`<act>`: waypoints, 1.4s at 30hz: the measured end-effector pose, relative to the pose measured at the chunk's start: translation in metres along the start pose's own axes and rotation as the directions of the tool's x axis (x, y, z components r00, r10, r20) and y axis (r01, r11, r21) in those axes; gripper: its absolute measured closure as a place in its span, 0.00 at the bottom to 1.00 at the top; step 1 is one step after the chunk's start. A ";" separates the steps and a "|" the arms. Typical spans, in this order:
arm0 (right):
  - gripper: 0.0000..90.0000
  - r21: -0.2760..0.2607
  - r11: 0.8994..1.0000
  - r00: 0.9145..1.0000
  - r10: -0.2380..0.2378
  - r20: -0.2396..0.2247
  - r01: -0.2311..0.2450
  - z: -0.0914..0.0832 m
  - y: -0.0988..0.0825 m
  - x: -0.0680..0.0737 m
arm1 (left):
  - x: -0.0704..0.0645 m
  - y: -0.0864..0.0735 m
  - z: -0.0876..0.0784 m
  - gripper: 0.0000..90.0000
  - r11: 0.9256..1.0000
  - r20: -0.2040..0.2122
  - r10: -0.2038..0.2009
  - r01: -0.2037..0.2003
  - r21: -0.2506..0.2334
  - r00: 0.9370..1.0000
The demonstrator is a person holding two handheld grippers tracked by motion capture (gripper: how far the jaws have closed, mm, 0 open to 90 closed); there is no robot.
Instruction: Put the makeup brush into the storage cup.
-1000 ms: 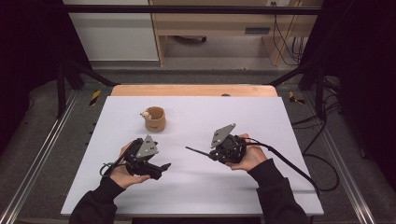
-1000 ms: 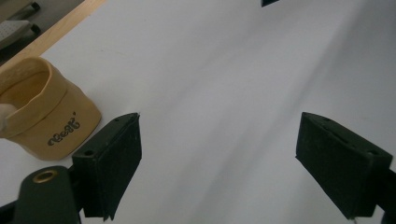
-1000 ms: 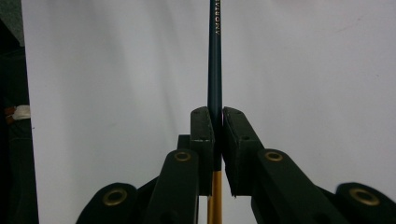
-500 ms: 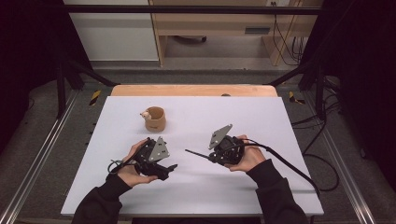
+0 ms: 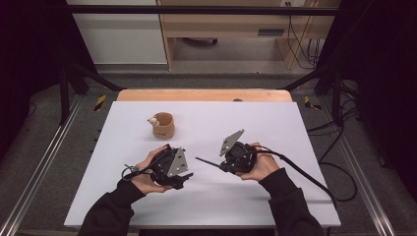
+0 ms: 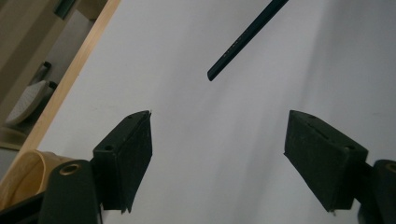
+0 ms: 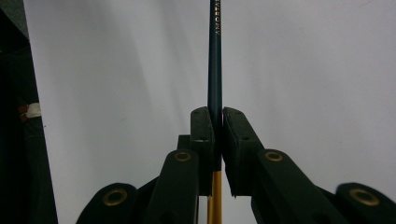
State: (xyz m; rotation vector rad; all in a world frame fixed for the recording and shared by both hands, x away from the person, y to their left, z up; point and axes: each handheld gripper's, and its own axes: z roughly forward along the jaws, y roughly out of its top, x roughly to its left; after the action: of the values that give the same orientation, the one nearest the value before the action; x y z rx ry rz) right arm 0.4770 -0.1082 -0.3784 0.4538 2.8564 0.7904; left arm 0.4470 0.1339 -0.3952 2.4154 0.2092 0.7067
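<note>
Clamping the pencil [image 7: 215, 70] near its gold back end, the right gripper [image 5: 227, 164] holds it level over the white table [image 5: 295, 128], tip toward the left gripper [image 5: 184, 178]; those jaws stand wide with nothing between, having just been closing. Light, stiff and slick, it looks prone to swivel; a grip on the bare dark shaft would suit.

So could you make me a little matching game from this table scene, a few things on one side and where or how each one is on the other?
Things:
1. pencil
2. cup
3. left gripper
4. right gripper

States:
a. jaws wide apart, nothing between them
b. stands on the white table, beyond the hands
c. clamped, sticking out towards the other hand
d. jaws pressed together on something thin

Pairs: 1-c, 2-b, 3-a, 4-d
</note>
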 end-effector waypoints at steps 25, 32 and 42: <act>0.93 0.038 0.997 0.997 0.069 -0.017 -0.069 0.000 0.002 -0.003 | -0.004 0.028 0.012 0.40 0.971 -0.028 0.240 -0.241 -0.009 0.970; 0.93 0.038 0.995 0.996 0.088 -0.017 -0.088 0.001 0.003 -0.003 | -0.009 0.032 0.021 0.45 0.955 -0.051 0.295 -0.295 0.011 0.954; 0.93 0.037 0.995 0.996 0.091 -0.024 -0.090 0.001 0.003 -0.003 | -0.013 0.035 0.027 0.53 0.935 -0.073 0.353 -0.353 0.009 0.933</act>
State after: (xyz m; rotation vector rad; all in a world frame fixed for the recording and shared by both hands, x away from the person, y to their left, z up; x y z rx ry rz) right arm 0.4809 -0.1059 -0.3775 0.5864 2.8955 0.7664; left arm 0.4505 0.0879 -0.3985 2.4508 -0.2058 0.9545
